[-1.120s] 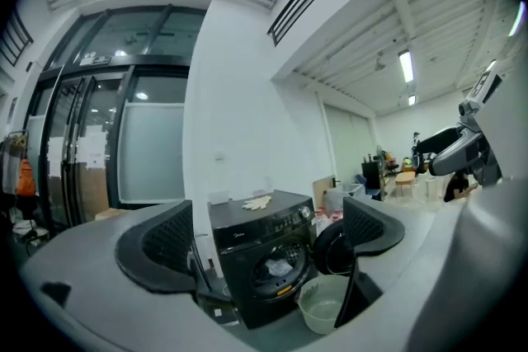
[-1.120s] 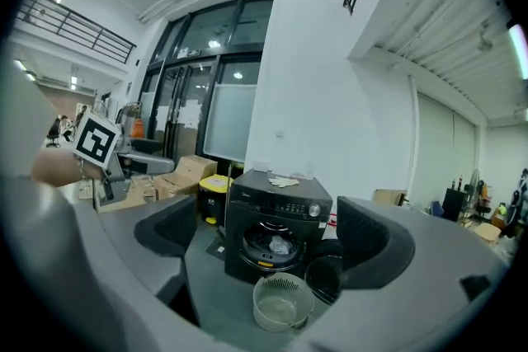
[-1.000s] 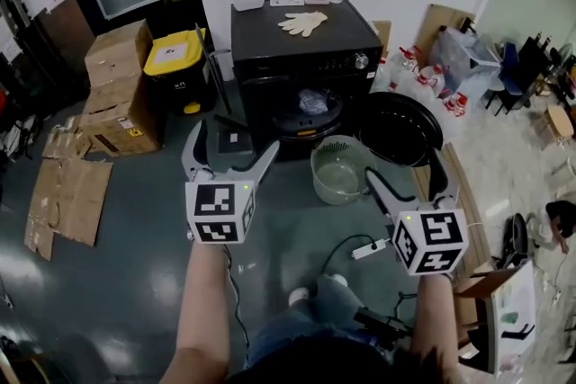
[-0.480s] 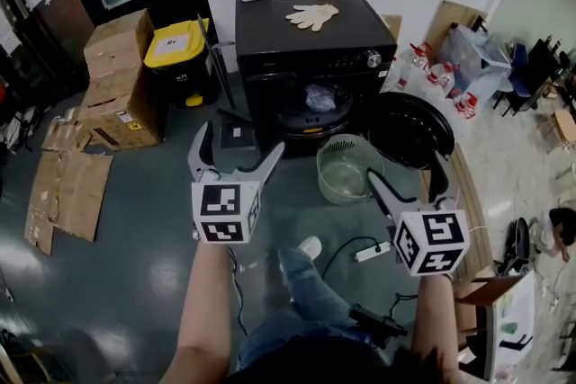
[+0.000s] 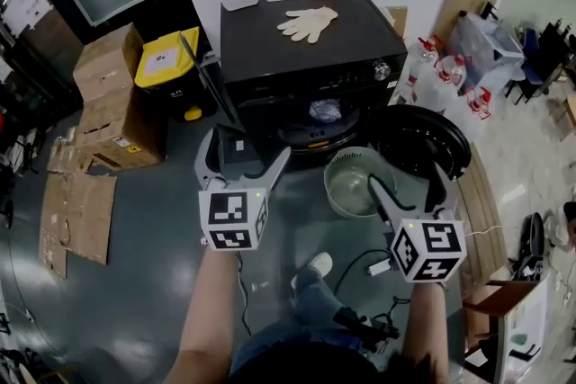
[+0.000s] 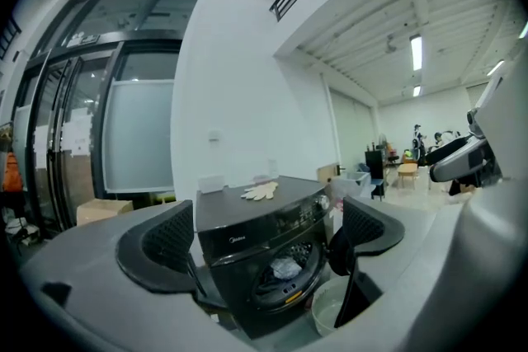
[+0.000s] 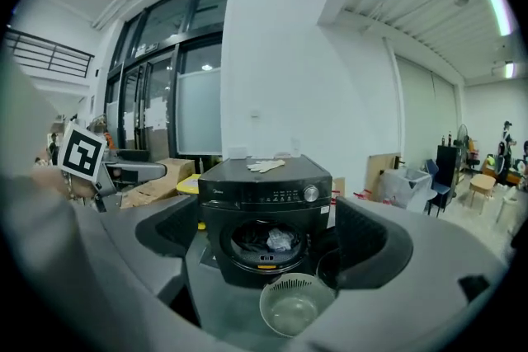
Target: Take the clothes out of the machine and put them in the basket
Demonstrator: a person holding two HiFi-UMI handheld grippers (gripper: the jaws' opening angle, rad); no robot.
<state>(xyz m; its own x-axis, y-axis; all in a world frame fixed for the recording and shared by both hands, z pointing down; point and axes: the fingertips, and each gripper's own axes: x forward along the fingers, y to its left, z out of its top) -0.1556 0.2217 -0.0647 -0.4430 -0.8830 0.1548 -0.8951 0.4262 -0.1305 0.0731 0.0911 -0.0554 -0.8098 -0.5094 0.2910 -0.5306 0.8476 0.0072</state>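
Well, in the head view the task looks barely begun. The crumpled pale and dark clothes (image 5: 324,111) lie in the drum of the black front-loading washing machine (image 5: 306,49). Its round door (image 5: 423,139) stands open to the right. The pale green round plastic basket (image 5: 345,160) sits on the floor just before the opening and looks empty.

The left tool (image 5: 246,147) and the right tool (image 5: 407,178) are held short of the machine. A white glove (image 5: 306,21) lies on its top. Brown cardboard boxes (image 5: 108,94) and a yellow-lidded bin (image 5: 166,58) stand to its left. A white power strip (image 5: 379,266) with its cable lies by the person's feet, something to step round, I'd say.

In the left gripper view, the jaws are spread wide, framing the machine, with nothing between them.

In the right gripper view, the jaws are likewise spread and empty. The basket lies between this tool and the drum, so every garment is yet to be moved.
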